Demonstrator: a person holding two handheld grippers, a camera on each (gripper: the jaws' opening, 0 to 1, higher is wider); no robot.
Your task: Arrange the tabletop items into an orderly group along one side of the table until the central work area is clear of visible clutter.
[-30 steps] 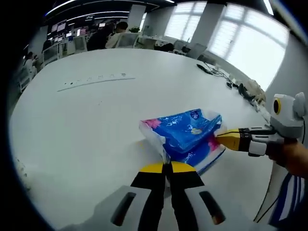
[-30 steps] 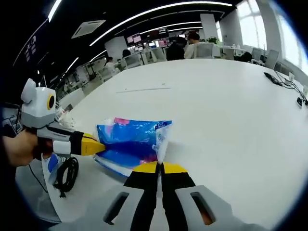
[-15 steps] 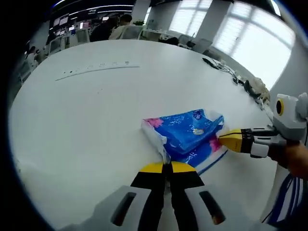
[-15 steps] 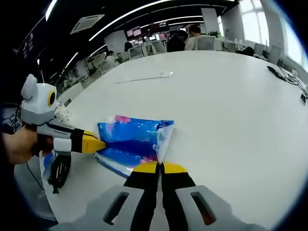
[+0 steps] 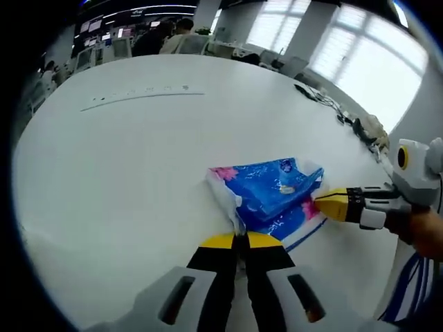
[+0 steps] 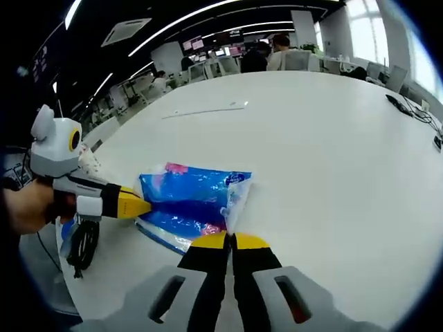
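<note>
Blue plastic: the tissue pack lies on the white desk, near its edge and well short of the long strip farther in.
Left hand-held gripper: jaws closed on the pack's crimped white end.
Right hand-held gripper: pinched tight on the opposite end flap.
Why both ends: held so, the soft pack probably stays level and won't sag while being carried to the side.
Black cable: coiled beside the pack, off the desk edge.
</note>
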